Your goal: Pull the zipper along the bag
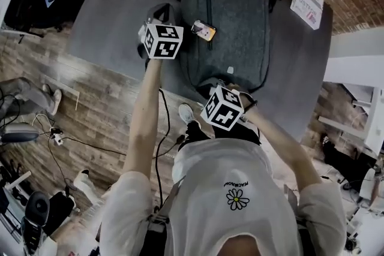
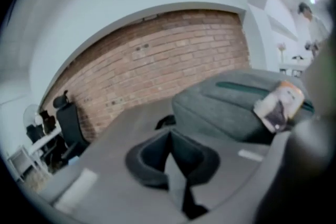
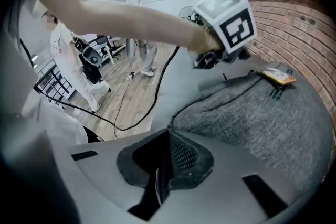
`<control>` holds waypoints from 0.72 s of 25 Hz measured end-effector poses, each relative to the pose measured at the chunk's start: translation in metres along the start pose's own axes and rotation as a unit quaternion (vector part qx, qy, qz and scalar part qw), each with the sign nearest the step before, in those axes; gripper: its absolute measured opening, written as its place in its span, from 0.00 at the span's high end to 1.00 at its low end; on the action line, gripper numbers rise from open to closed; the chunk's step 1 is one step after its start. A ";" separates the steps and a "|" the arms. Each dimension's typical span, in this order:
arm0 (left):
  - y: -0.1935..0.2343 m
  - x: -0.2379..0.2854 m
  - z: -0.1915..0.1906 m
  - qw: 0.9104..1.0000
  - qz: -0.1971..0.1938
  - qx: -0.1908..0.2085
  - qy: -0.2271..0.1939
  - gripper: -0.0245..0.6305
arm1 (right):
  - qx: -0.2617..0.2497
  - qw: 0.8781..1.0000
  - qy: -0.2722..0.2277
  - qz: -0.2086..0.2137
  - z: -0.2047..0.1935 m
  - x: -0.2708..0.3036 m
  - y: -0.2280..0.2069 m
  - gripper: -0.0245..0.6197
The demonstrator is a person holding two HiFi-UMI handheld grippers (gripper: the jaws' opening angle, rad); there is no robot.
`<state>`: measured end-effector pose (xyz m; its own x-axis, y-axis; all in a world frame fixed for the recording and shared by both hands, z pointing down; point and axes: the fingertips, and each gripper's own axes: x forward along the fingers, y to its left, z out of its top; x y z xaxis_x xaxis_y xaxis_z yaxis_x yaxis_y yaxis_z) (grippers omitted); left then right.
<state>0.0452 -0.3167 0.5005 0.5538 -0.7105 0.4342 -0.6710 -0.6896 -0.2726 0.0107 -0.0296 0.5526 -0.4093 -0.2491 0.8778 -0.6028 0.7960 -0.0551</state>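
A dark grey backpack point(image 1: 231, 39) lies flat on the grey table point(image 1: 108, 9), with an orange tag point(image 1: 204, 30) by a dark zipper line point(image 1: 209, 12) on its front. My left gripper point(image 1: 159, 14) hovers at the bag's left side, jaws shut, nothing visible between them. In the left gripper view point(image 2: 170, 136) the backpack point(image 2: 231, 107) and tag point(image 2: 278, 105) lie to the right. My right gripper point(image 1: 230, 89) sits at the bag's near edge. Its jaws point(image 3: 169, 136) are shut right at the fabric point(image 3: 262, 113); whether they pinch anything is hidden.
A white printed booklet point(image 1: 307, 3) lies at the table's far right corner. A brick wall point(image 2: 157, 55) stands behind the table, an office chair point(image 2: 68, 123) beside it. People point(image 3: 139, 23) stand on the wooden floor, where cables point(image 3: 121, 107) run.
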 end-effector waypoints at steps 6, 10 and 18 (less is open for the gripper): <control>0.005 -0.017 0.017 0.993 -0.061 0.083 -0.049 0.96 | 0.023 0.998 -0.007 0.054 -0.004 -0.001 -0.006 0.95; -0.029 -0.045 -0.027 0.988 -0.121 0.089 -0.041 0.95 | 0.024 0.998 -0.010 0.057 -0.003 -0.001 -0.006 0.95; -0.089 -0.096 -0.060 0.954 -0.213 0.211 -0.015 0.73 | 0.022 0.998 -0.014 0.050 -0.007 -0.002 -0.008 0.95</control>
<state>0.0224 -0.1783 0.5347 0.7498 -0.3520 0.5603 -0.1271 -0.9076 -0.4001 0.0211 -0.0316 0.5551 -0.4881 -0.1850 0.8529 -0.5871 0.7927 -0.1640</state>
